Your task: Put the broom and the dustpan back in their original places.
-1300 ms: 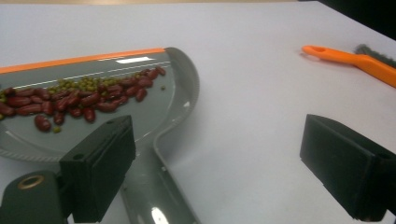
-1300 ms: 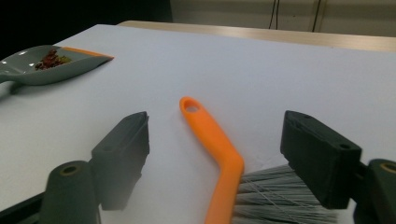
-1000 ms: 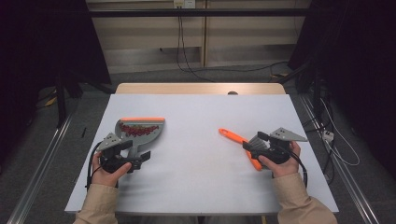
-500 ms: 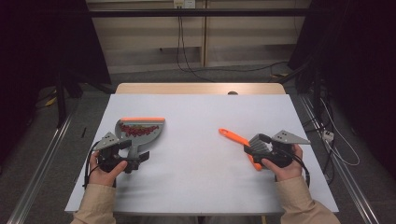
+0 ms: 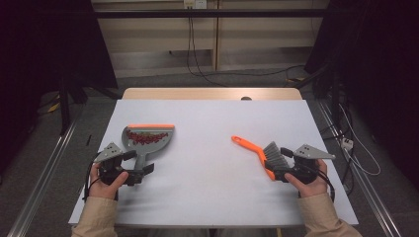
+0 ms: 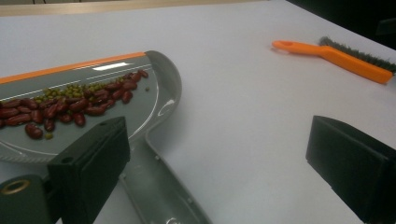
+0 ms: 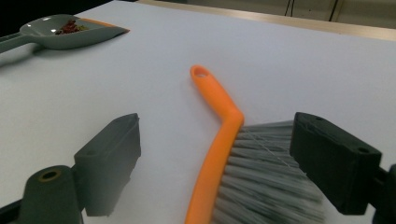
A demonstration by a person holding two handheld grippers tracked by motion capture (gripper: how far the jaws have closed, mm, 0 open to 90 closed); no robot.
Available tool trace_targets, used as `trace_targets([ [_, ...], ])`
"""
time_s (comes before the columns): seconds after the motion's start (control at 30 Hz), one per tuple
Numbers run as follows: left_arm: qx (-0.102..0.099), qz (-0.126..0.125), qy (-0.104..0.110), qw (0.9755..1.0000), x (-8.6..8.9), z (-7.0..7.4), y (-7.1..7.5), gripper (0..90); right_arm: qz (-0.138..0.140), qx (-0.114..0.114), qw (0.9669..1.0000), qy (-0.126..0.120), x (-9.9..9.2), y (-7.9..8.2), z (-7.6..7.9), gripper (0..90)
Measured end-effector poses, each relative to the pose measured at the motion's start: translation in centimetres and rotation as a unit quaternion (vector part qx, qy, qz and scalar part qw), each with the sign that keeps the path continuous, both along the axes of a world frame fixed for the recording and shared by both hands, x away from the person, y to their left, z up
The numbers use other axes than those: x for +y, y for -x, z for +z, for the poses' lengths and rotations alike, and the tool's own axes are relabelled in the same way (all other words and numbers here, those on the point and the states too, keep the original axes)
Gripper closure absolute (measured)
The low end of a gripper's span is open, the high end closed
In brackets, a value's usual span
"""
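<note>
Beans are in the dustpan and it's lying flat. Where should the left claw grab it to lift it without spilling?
Take the dustpan by its grey handle, the narrow stem running back toward the left claw. Come in level from the near end, jaws straddling the stem's two sides. The beans sit in the wide scoop by the orange lip, so that end likely needs keeping level or slightly raised.

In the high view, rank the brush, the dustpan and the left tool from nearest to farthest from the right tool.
1. The brush: lying on the table right at the right tool, its bristles between the open jaws.
2. The dustpan: across the table on the left side, holding beans.
3. The left tool: farthest left, at the dustpan's handle, near the front edge.
</note>
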State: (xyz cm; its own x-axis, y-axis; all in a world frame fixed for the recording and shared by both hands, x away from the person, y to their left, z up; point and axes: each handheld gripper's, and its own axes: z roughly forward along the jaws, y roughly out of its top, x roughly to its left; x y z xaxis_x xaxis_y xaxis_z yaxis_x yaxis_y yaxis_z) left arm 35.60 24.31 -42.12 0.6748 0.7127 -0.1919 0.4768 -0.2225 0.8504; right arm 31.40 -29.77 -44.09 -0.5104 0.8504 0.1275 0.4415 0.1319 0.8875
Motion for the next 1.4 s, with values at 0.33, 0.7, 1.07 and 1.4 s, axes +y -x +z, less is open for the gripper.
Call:
trace_targets([
  [0.33,0.003,-0.008,0.005,1.0000,1.0,-0.5,0.6,6.2,-0.006,-0.004,1.0000,0.004,-1.7,1.5,-0.6,15.6],
  [0.7,0.006,-0.008,0.004,0.9999,1.9,-1.2,1.1,6.1,0.001,-0.005,0.9999,0.010,-1.9,2.2,-0.8,15.1],
  [1.07,0.005,-0.015,-0.001,0.9999,2.4,-1.5,1.7,6.2,0.002,-0.002,0.9999,0.012,-2.7,3.0,-1.0,14.7],
  [1.4,0.008,-0.022,-0.001,0.9997,2.5,-1.6,1.9,6.2,0.001,0.001,0.9998,0.018,-3.3,3.6,-1.3,14.7],
])
